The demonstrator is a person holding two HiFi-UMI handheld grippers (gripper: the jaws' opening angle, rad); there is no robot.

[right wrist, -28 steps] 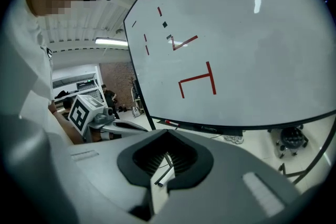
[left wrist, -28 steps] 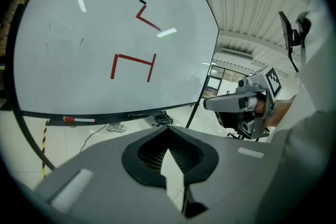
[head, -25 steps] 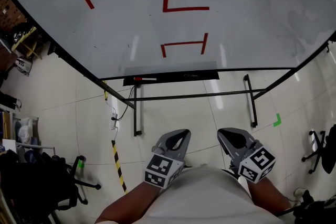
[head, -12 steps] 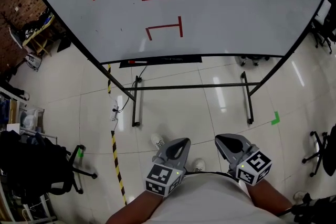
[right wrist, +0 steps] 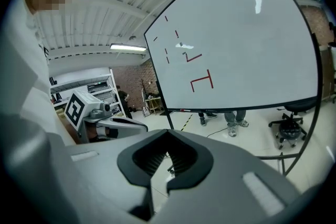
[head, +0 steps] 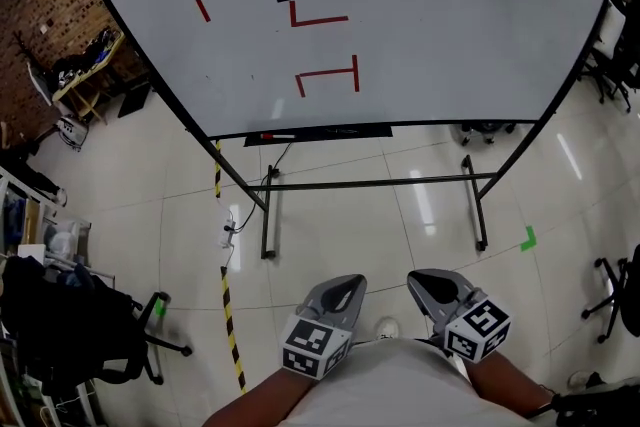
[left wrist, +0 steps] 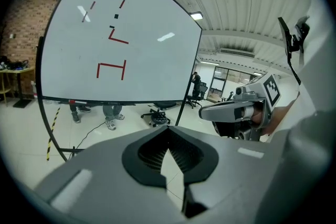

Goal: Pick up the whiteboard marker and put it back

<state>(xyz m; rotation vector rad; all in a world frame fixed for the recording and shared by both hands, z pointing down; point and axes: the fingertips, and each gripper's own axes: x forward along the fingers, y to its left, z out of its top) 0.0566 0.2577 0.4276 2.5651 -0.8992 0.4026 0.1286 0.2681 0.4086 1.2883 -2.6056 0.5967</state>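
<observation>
- The left gripper (head: 341,288) and the right gripper (head: 432,282) sit side by side close to the person's torso. Each has its jaws closed tip to tip and grips nothing, and only floor shows through the hollow between the ribbed black pads.
- The whiteboard marker (head: 279,135), white with a red cap, lies flat on the black tray (head: 345,130) well ahead of both pairs of jaws and somewhat left of the left pair.
- The tray runs along the lower edge of a smooth whiteboard (head: 430,25) that bears red lines and small black squares.
- Between the jaws and the tray stand the thin black metal bars of the board's stand (head: 380,182). Its crossbar and two feet rest on glossy pale floor tiles (head: 330,225).
- Left of the jaws a yellow-and-black hazard tape (head: 230,320) runs along the floor, with a white power strip (head: 228,233) and its cable beyond it. A black office chair (head: 90,335) is farther left.
- To the right of the jaws is a green tape mark (head: 528,238).
- Since half a second ago the board and tray have slid slightly lower and to the right in the head view. The grippers have kept their place and remain closed.
</observation>
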